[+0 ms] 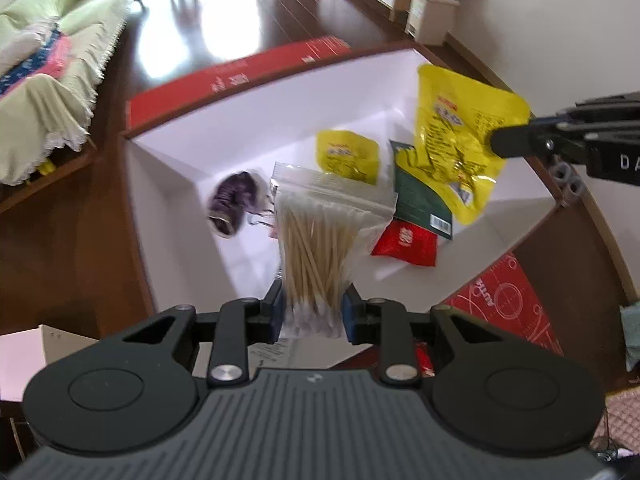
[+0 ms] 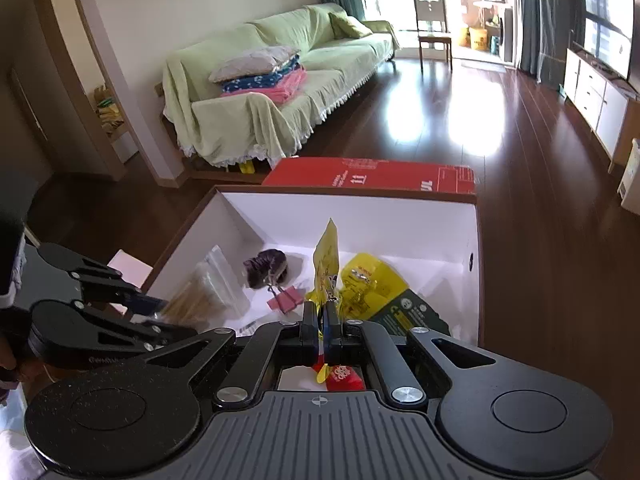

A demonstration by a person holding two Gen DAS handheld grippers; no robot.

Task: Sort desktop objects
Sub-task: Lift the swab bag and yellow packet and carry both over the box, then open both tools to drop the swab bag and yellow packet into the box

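Left gripper (image 1: 313, 312) clamped on a clear zip bag of cotton swabs (image 1: 320, 240), blue pads pressing both sides of the bag's lower end. The bag stands upright between the fingers, over the near part of the white box (image 1: 240, 120), not touching its floor as far as can be seen.

Right gripper (image 2: 321, 326) pinched on a large yellow pouch (image 1: 456, 136), gripping it near one edge. The pouch hangs in the air above the box's right side; from the right wrist view it is seen edge-on, rising straight up from the nearly closed fingers.

On the box floor: a smaller yellow pouch (image 1: 347, 154) near the middle, a dark green packet (image 1: 420, 196) just beside it towards the right wall, a red sachet (image 1: 405, 242) overlapped by the green packet's near corner. A purple scrunchie (image 1: 234, 200) lies towards the left wall, with a pink binder clip (image 2: 286, 296) just beside it.

A red carton (image 2: 372, 176) lies behind the box's far wall.
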